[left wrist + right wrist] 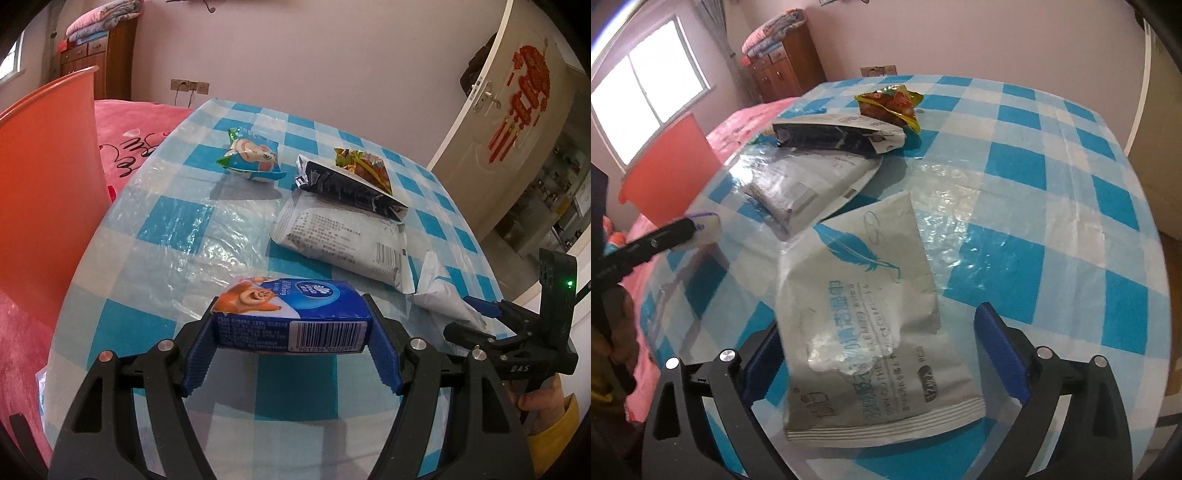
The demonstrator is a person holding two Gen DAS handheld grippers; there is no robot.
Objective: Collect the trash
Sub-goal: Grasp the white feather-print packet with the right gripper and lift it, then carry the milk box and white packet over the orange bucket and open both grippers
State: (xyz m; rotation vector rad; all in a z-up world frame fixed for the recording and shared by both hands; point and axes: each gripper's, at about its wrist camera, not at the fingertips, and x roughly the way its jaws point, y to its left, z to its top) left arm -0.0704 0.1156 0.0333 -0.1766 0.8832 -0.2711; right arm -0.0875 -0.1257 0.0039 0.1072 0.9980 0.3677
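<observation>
My left gripper (291, 354) is shut on a blue tissue pack (291, 317) and holds it just above the checked table (177, 221). Its blue pads press on both ends of the pack. In the right wrist view my right gripper (879, 325) stands open. A crumpled white wet-wipe wrapper (864, 295) with a blue feather print lies between its fingers. The right pad (997, 350) is clear of the wrapper, while the left pad sits at its edge. The left wrist view shows the right gripper (491, 314) at the same wrapper (443, 291).
Further back on the table lie a cartoon snack bag (251, 158), a black-and-white bag (351, 184), a red-green snack bag (365, 164) and a large white bag (340, 236). An orange bin (44, 192) stands left of the table beside a pink bed (140, 133).
</observation>
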